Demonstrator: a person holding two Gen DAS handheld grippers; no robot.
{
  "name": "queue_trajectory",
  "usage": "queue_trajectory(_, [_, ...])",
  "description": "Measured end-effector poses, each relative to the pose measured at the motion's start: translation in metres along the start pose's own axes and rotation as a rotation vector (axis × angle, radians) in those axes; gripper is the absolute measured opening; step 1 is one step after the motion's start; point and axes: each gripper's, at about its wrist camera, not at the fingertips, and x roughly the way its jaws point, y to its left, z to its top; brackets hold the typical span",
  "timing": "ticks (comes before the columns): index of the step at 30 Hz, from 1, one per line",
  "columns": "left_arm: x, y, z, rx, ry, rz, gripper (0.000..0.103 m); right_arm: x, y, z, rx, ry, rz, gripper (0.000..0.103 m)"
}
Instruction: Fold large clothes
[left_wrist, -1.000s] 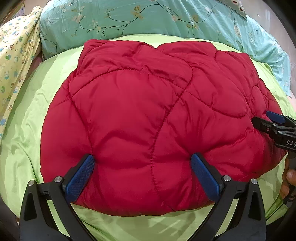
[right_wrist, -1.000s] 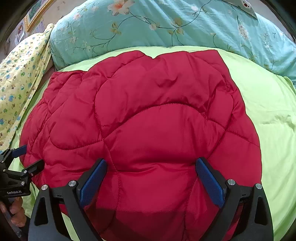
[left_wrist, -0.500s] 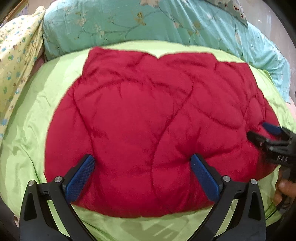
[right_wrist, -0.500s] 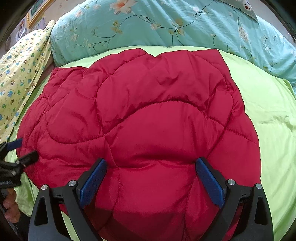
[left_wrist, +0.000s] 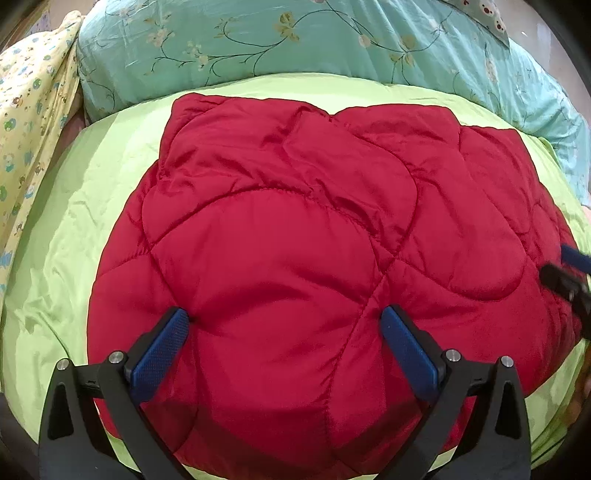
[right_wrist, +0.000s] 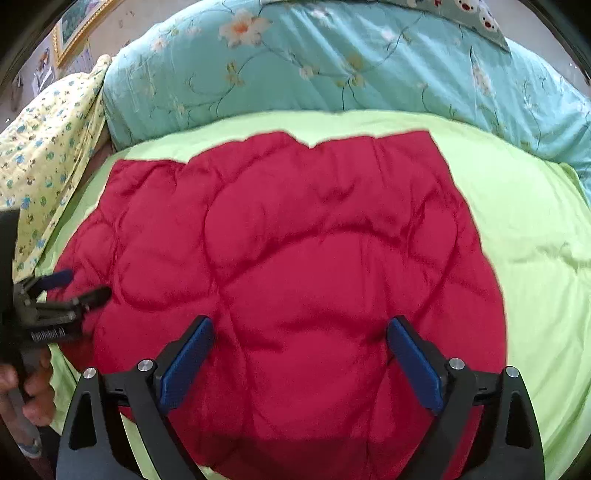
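Red quilted jacket (left_wrist: 295, 258) is being spanned at the green bedspread's (left_wrist: 74, 221) near edge; left gripper (left_wrist: 284, 347) and right gripper (right_wrist: 299, 350) are being held released, directly above.

Jacket (left_wrist: 295, 258) on sheet (left_wrist: 74, 240), before quilt (left_wrist: 295, 40)

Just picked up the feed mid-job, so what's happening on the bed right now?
A person holds a gripper in each hand over a red quilted jacket lying spread on a green sheet. The left gripper and right gripper are both open above the near part of the jacket, gripping nothing. A teal floral duvet lies behind.
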Motion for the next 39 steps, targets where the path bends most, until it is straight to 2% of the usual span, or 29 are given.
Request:
queue_trajectory(2, [0.000,-0.001,0.001,0.002,0.003,-0.005,0.103,0.007,-0.003,0.005,0.001,0.011,-0.011,0.096])
queue_trajectory(4, [0.000,-0.002,0.002,0.001,0.002,-0.005,0.103,0.027,-0.011,0.005,0.010,0.060,0.005,0.099])
queue_trajectory(10, [0.005,-0.005,0.001,0.002,-0.007,0.013,0.103,0.040,-0.013,0.003,0.002,0.074,0.003,0.102])
queue_trajectory(23, [0.006,-0.004,-0.001,0.008,-0.021,0.020,0.103,0.034,-0.010,-0.005,0.017,0.039,-0.007,0.102])
queue_trajectory(29, [0.007,-0.005,-0.002,0.013,-0.021,0.026,0.103,-0.003,-0.003,-0.011,0.014,-0.047,-0.021,0.096])
queue_trajectory(33, [0.002,-0.003,-0.002,0.001,-0.017,0.020,0.103,0.017,-0.007,-0.018,0.004,0.026,-0.044,0.098])
queue_trajectory(36, [-0.016,0.003,-0.006,-0.014,-0.037,-0.001,0.103,0.025,-0.007,-0.018,-0.010,0.040,-0.057,0.099])
queue_trajectory(39, [-0.024,0.002,-0.013,0.015,-0.046,0.008,0.103,0.025,-0.007,-0.018,-0.012,0.038,-0.061,0.099])
